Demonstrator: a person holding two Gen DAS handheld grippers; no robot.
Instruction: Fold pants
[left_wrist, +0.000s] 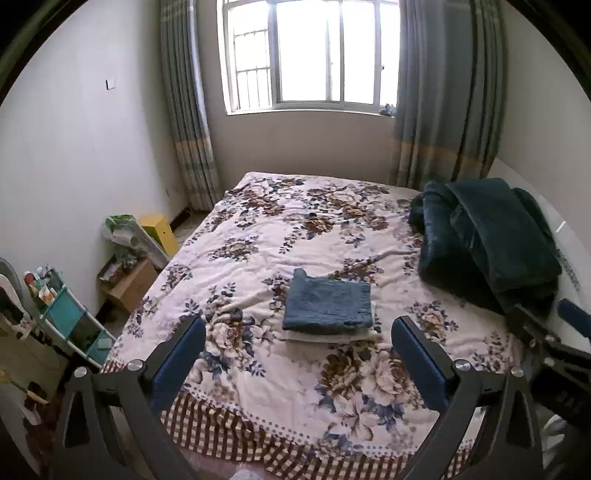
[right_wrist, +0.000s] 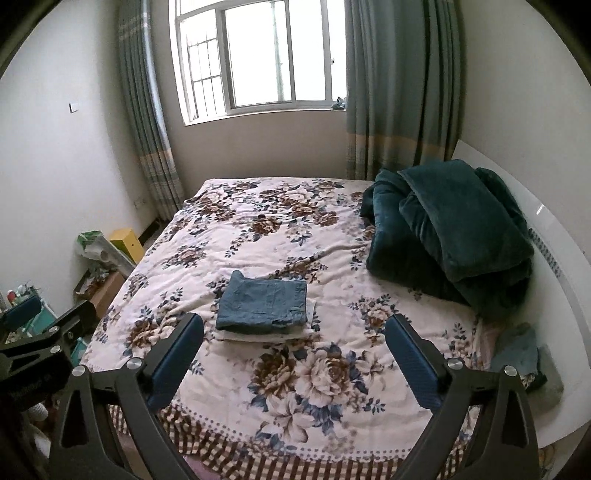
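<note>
Lying folded on a pale folded cloth (left_wrist: 332, 334) mid-bed (left_wrist: 258, 229), left of the green blanket (left_wrist: 491, 236), the pants (left_wrist: 327, 304) look already done; soft, limp denim, fairly light, best pinched at a folded edge; left gripper (left_wrist: 298, 363) and right gripper (right_wrist: 294, 360) are held wide, empty, short of pants

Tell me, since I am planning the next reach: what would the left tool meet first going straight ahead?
Probably the folded blue pants between the open left tool's fingers, on the floral bedspread; depth is unclear.
</note>
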